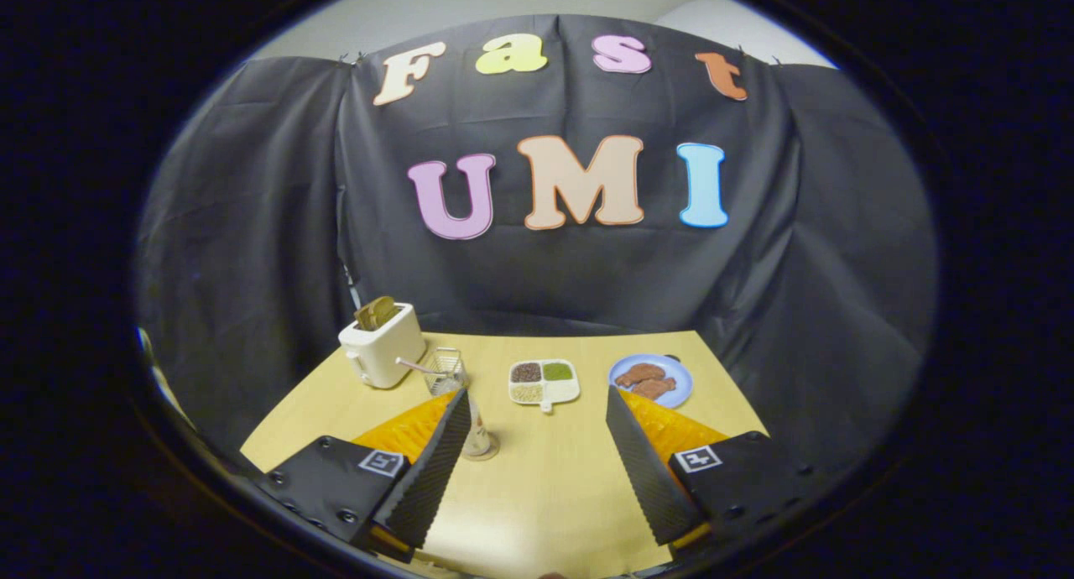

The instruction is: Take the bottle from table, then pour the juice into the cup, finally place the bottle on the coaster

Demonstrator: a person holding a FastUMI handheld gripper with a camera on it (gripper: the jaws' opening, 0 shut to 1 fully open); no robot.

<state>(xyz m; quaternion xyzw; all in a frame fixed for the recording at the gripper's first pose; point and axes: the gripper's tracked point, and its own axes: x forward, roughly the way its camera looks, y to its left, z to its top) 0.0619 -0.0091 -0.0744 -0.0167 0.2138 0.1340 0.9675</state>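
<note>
Beyond the left finger stand a toaster (383, 345) and wire basket (445, 371), a glass (480, 436) pokes out beside that finger, and the gripper (537, 432), jaws wide and empty, could clip it advancing.

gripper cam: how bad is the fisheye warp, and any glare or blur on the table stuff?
Gripper view: strong barrel warp, table edges splay and the wall bows. Light is soft and even, no hard glare. Toaster, divided dish and blue plate are small and slightly soft. Open gripper fingers look sharp.
</note>
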